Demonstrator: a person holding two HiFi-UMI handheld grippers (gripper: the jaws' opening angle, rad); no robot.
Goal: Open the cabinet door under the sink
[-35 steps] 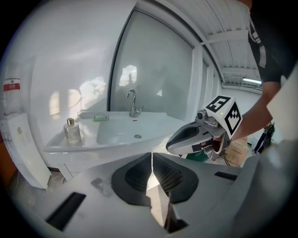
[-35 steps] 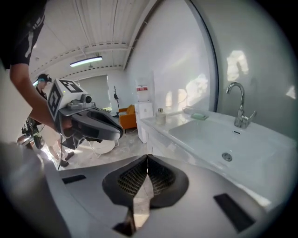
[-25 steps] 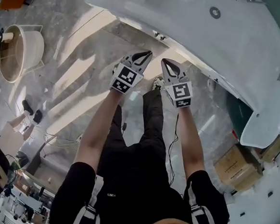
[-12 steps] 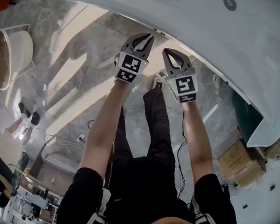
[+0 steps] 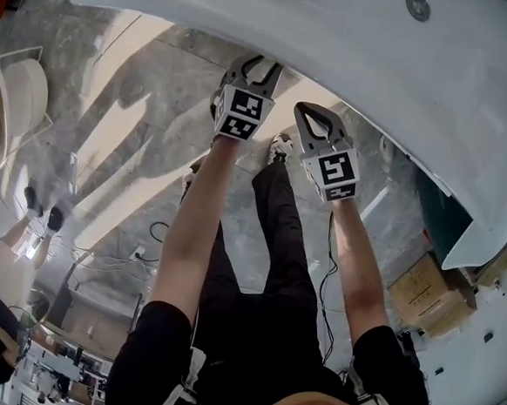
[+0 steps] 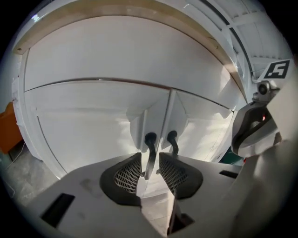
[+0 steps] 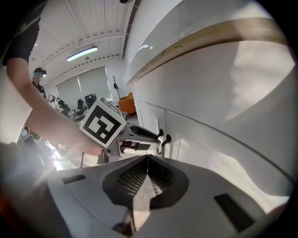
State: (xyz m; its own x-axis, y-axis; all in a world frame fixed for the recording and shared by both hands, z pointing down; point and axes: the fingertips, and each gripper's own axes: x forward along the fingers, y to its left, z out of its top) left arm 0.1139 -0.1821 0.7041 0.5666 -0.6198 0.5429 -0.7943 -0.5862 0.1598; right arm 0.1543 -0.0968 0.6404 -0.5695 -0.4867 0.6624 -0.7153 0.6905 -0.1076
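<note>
The white cabinet under the sink counter (image 5: 379,50) fills the left gripper view, with a left door (image 6: 93,125) and a right door (image 6: 205,125), both closed. Two dark handles hang side by side at the seam. My left gripper (image 6: 150,160) is open, and its jaws straddle the lower part of the left handle (image 6: 150,142). The right handle (image 6: 172,139) stands free beside it. In the head view the left gripper (image 5: 257,64) reaches under the counter edge. My right gripper (image 5: 309,112) hangs back from the cabinet, shut and empty (image 7: 148,160).
Cardboard boxes (image 5: 425,294) sit on the floor at the right of the cabinet. A round white tub on a stand (image 5: 7,112) is at the far left. Cables (image 5: 155,233) trail over the marble floor near the person's legs. Something orange (image 6: 9,128) stands left of the cabinet.
My left gripper has moved forward under the counter edge, up to the cabinet handles. The right gripper has stayed nearly where it was.
</note>
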